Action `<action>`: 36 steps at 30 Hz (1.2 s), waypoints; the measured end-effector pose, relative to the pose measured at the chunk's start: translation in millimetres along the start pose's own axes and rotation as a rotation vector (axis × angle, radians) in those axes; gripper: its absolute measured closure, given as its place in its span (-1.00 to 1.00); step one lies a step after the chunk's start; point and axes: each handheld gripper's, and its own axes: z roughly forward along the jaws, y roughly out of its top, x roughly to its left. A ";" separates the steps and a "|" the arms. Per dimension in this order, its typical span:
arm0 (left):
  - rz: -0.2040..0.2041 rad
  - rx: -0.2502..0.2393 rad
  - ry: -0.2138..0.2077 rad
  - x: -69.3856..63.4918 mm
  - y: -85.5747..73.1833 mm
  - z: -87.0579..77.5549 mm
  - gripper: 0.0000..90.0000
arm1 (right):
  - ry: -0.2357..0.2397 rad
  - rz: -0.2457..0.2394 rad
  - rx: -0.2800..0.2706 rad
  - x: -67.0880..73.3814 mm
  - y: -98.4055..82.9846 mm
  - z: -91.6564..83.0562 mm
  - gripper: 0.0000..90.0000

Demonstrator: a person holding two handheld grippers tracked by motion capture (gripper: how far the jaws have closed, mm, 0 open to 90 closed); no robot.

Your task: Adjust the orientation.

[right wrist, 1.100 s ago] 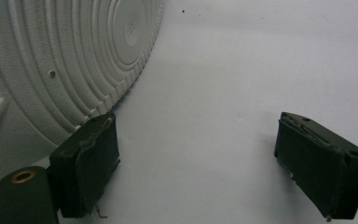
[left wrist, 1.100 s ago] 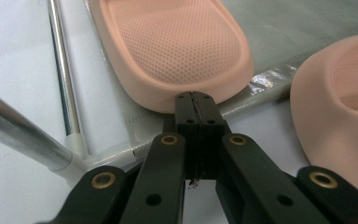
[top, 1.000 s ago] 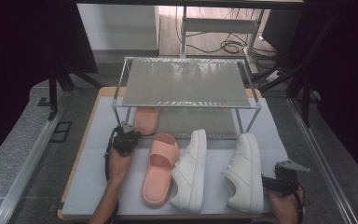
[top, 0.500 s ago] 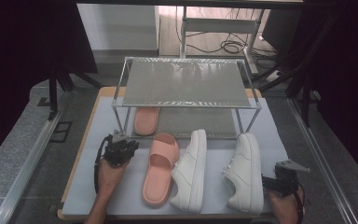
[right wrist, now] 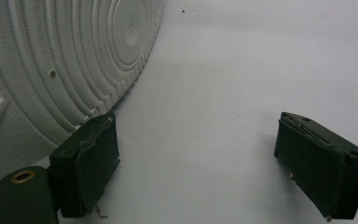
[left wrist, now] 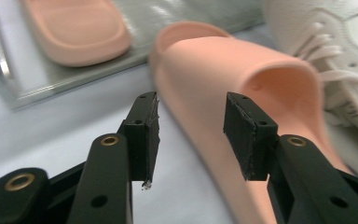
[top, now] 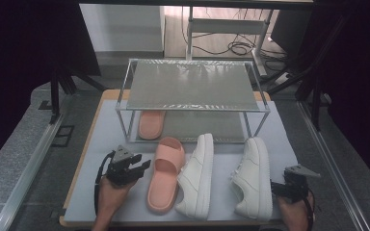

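My left gripper (top: 142, 166) has just been opening, nothing clamped, beside the peach foam slide sandal (top: 165, 174); my right gripper (right wrist: 198, 163) stands wide, empty.

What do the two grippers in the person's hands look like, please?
Both are black. The left gripper has a grey three-cornered plate on top and a black cable looping beside the hand. Its jaws end in flat rectangular black pads, with brass-coloured rivets on the links. The right gripper carries a similar grey plate. No sleeves show on the forearms.
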 end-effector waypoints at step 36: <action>-0.041 0.068 0.060 -6.1 12.6 31.6 0.75 | 0.000 0.000 0.000 0.0 0.0 0.0 -0.69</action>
